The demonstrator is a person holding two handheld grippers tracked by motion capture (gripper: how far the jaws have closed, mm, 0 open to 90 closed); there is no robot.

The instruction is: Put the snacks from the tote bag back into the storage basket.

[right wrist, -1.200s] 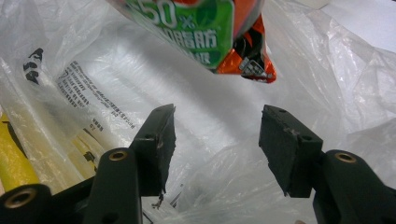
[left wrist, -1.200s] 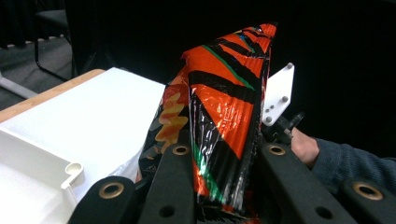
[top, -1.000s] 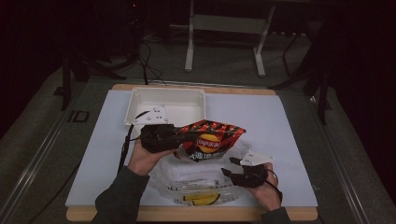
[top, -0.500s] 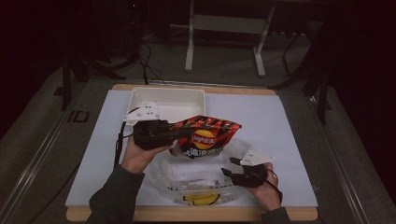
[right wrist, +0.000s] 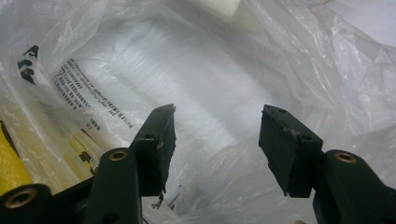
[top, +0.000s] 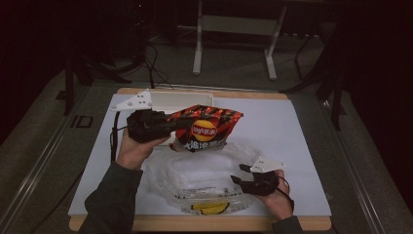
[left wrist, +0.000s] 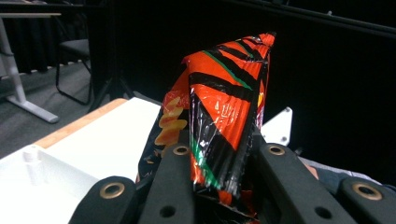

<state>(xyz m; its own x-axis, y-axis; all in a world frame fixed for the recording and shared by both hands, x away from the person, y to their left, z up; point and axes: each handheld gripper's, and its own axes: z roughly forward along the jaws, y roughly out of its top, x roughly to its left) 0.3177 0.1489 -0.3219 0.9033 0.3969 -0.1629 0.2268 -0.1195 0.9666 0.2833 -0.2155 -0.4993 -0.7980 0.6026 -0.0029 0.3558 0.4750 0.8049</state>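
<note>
The left gripper [top: 168,127] is clamped on one end of a red and black chip bag [top: 207,127] and holds it in the air, over the far part of a clear plastic bag [top: 195,178] that lies on the white table mat [top: 292,122]. In the left gripper view the jaws pinch only the crimped edge of the chip bag [left wrist: 224,107], so the grip is thin. I think the packet can slide out, because the foil is smooth and most of its weight hangs away from the jaws.

The right gripper [right wrist: 215,140] stands with its jaws wide apart over the thin film of the plastic bag [right wrist: 140,60], and nothing is pressed between them. In my judgement this is the second risk: the mouth of the plastic bag is not held open, so the chip bag can push the film flat or land on top of it. A white tray [top: 180,100] sits just behind, and a swinging packet can strike it.
</note>
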